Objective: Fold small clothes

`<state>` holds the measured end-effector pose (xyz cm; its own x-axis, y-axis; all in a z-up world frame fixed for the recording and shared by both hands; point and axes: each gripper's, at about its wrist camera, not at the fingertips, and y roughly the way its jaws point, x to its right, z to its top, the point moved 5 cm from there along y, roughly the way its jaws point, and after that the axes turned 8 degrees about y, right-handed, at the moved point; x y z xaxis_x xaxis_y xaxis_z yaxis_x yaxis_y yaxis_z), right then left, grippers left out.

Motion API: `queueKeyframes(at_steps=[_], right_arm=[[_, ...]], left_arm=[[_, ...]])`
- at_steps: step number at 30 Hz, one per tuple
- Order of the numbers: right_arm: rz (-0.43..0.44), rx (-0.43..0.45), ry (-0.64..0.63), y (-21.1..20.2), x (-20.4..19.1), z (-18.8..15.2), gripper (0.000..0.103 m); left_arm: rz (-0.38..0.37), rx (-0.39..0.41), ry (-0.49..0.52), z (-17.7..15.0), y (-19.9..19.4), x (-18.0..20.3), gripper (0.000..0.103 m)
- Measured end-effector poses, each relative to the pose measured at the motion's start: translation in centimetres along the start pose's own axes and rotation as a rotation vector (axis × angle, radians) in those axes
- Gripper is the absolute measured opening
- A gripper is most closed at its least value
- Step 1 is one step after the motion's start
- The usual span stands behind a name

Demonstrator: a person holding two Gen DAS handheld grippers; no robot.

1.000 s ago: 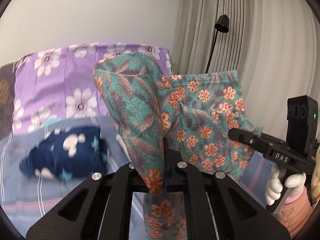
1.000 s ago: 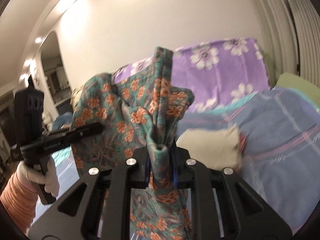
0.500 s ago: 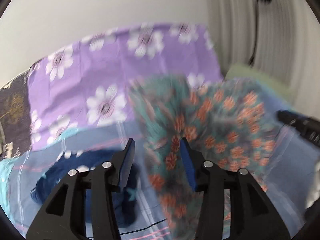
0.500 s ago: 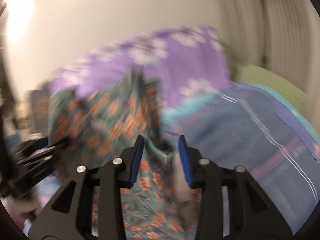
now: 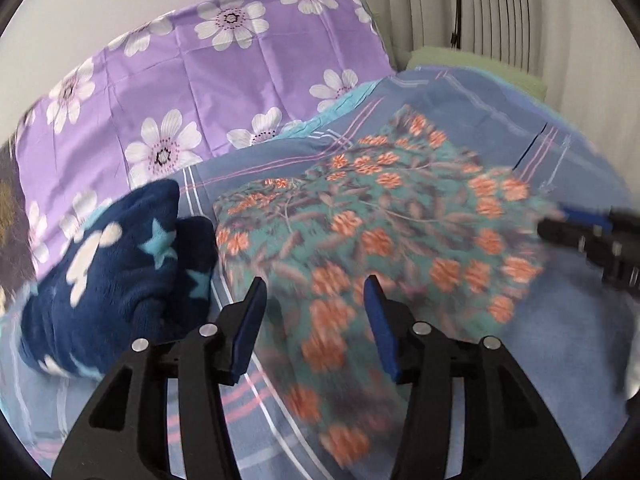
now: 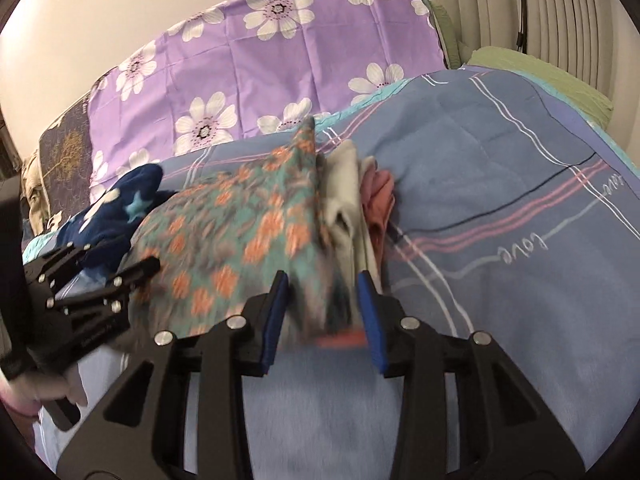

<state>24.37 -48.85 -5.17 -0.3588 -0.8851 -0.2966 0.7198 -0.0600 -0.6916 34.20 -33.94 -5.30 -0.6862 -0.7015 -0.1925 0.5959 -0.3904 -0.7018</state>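
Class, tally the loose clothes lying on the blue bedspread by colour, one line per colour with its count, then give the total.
Teal with orange flowers: 1
Navy with stars: 1
Cream: 1
Pink: 1
Total: 4

Two grippers are seen, the left gripper [image 5: 314,312] and the right gripper [image 6: 322,312]. Four small garments are counted on one bed: one teal floral garment [image 5: 392,232], one navy fleece garment with stars [image 5: 116,272], one cream garment [image 6: 344,188] and one pink garment [image 6: 380,200]. One blue plaid blanket [image 6: 500,168], one purple daisy-print pillow [image 5: 208,80] and one green pillow [image 6: 540,76] are counted.
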Motion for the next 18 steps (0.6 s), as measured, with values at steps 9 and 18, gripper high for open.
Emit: queueKeyframes(at_steps=[9, 18], right_arm=[[0.027, 0.164, -0.032, -13.8, -1.1, -5.1, 0.085], [0.015, 0.203, -0.018, -22.9, -2.5, -11.3, 0.096]], left_arm=[[-0.020, 0.235, -0.102, -4.2, -15.5, 2.4, 0.080], [0.031, 0.342, -0.113, -8.7, -26.6, 5.9, 0.102]])
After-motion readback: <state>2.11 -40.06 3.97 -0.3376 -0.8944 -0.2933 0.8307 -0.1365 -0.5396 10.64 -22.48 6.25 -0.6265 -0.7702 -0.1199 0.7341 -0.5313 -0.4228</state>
